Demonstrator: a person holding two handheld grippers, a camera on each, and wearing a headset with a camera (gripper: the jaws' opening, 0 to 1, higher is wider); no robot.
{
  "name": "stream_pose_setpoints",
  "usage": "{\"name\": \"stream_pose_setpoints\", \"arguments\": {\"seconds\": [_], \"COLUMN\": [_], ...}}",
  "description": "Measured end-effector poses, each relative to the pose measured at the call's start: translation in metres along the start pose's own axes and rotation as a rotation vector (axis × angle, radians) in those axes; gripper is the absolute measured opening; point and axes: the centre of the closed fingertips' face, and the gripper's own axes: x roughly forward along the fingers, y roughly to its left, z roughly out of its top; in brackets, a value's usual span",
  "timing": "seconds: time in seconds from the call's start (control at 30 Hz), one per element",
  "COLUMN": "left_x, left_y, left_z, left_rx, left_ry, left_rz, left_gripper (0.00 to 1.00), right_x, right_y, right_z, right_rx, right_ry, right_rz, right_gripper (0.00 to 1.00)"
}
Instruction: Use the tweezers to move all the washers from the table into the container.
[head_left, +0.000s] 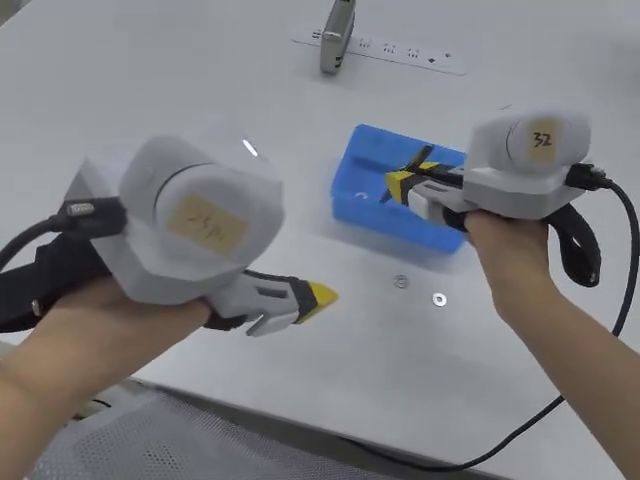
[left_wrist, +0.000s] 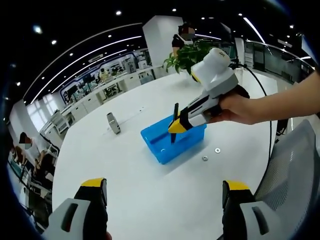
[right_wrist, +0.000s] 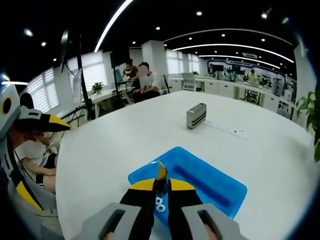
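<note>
My right gripper (head_left: 402, 186) is shut on black tweezers (head_left: 415, 160), holding them over the blue container (head_left: 365, 190). In the right gripper view the tweezers (right_wrist: 161, 171) stick out past the shut gripper (right_wrist: 159, 184), and a couple of washers (right_wrist: 160, 204) lie in the container (right_wrist: 210, 182) below. Two more washers (head_left: 401, 282) (head_left: 439, 299) lie on the white table just in front of the container. My left gripper (head_left: 302, 305) hovers open over the near left of the table, nothing between its jaws. From the left gripper (left_wrist: 164, 187) I see the tweezers (left_wrist: 174, 122) pointing down into the container (left_wrist: 165, 147).
A grey metal box (head_left: 338, 35) and a white power strip (head_left: 390, 48) sit at the far side of the table. The table's near edge runs above a mesh chair (head_left: 150, 440). People sit at the room's far side (right_wrist: 145, 80).
</note>
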Motion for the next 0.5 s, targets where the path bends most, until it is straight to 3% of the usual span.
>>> {"name": "stream_pose_setpoints", "arguments": {"seconds": [0.27, 0.5], "left_x": [0.003, 0.005], "left_y": [-0.002, -0.002], "left_z": [0.002, 0.003], "left_rx": [0.01, 0.017], "left_ry": [0.004, 0.005], "left_rz": [0.003, 0.008], "left_gripper": [0.98, 0.98], "right_x": [-0.035, -0.057], "right_y": [0.009, 0.022], "right_z": [0.028, 0.021], "right_rx": [-0.031, -0.056], "right_ry": [-0.082, -0.077], "right_rz": [0.017, 0.049], "right_gripper": [0.04, 0.04]}}
